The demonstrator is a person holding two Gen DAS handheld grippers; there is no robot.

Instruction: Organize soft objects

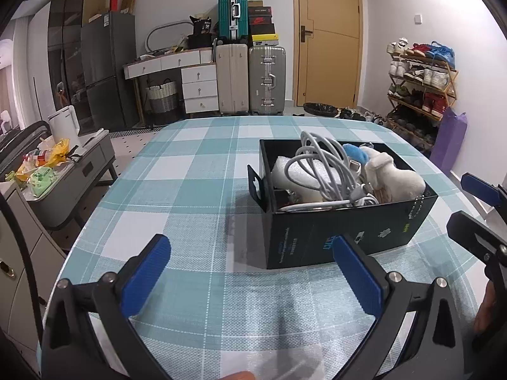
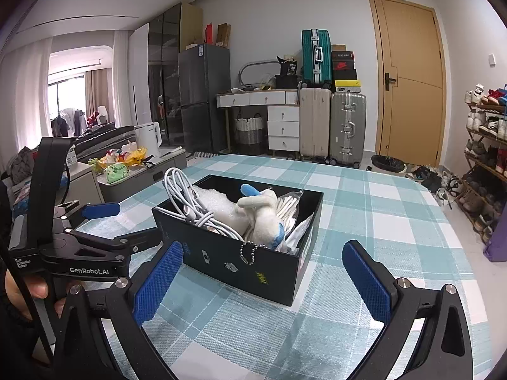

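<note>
Behind your table stand a tan door (image 2: pixel 412 79), three suitcases (image 2: pixel 332 120) and a shoe rack (image 1: pixel 421 85) along the far wall. You work over a table with a teal-and-white checked cloth (image 1: pixel 196 171), bare apart from one black box (image 2: pixel 240 259) set toward its middle (lid off, printed marks on its near wall). Inside the box lie the soft objects: a white foam wrap (image 1: pixel 285 171) at the back left, a coil of white charging cable (image 1: pixel 323 171) looped above the rim, and a cream plush toy with blue ears (image 2: pixel 263 212) resting against the near wall, its ball chain (image 2: pixel 248 251) hanging over the outside. Clear plastic packets (image 2: pixel 291 209) fill the right end in the right wrist view.

Your left gripper (image 1: pixel 250 278) hovers just short of the box's near corner, blue pads spread wide with nothing between them. Your right gripper (image 2: pixel 263 285) hangs near the box's front wall, likewise released and empty. Each gripper appears at the edge of the other's view, with your fingers (image 2: pixel 38 288) wrapped on the left handle.
</note>
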